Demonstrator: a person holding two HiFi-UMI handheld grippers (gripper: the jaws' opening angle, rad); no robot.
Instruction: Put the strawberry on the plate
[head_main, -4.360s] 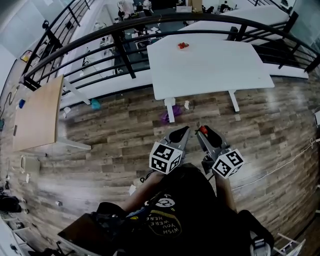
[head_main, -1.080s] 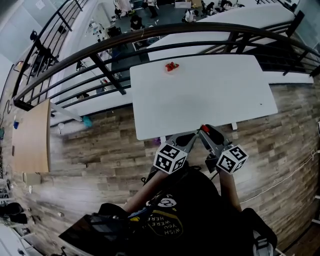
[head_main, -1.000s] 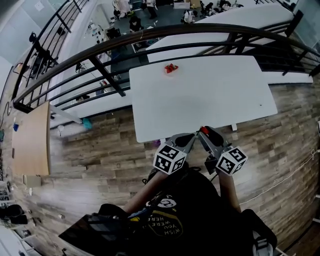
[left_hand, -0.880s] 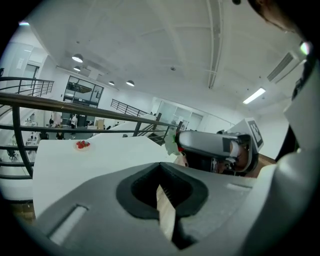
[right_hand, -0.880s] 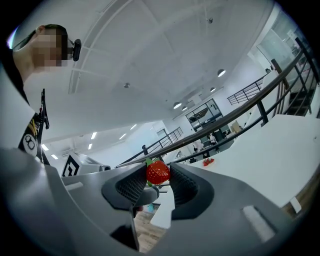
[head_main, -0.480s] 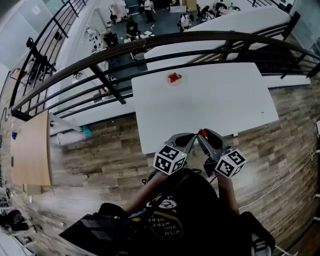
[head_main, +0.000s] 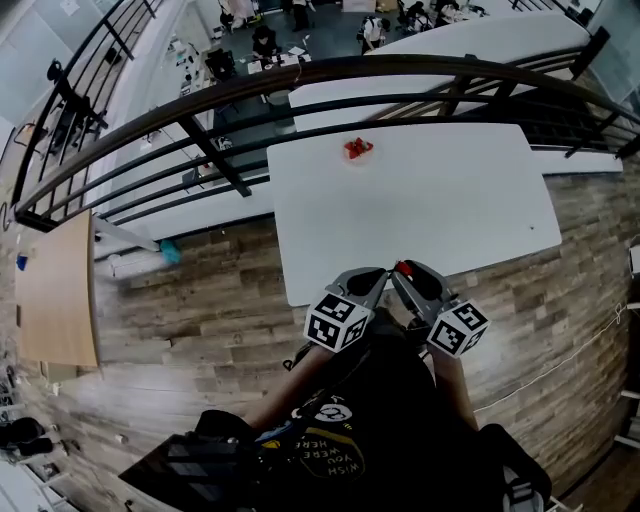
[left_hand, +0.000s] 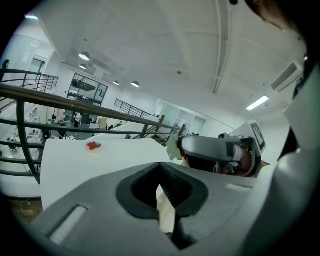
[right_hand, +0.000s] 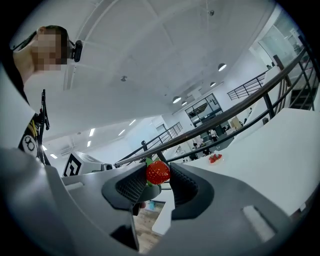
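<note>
Partly done: strawberry (right_hand: 158, 172) clenched between the ribbed pads of the right tool (head_main: 408, 272), raised at the near edge of the bench (head_main: 440, 200), off its surface. Left tool (head_main: 364, 278) closed on nothing, jaws together, just beside the right tool at that same near edge. Plate (head_main: 358, 150) close to the far edge of the bench, well apart from both tools, already bearing a few red pieces.

Leaves, by judgement: carrying across the bench, lowering onto the plate, releasing.

From the head view alone: the whole bench and the stretch from near edge to plate, with the strawberry only a red speck at the jaw tips. From the right tool view alone: the grip itself, pads pressing both flanks, green leaf behind. From the left tool view alone: closed, empty jaws.
</note>
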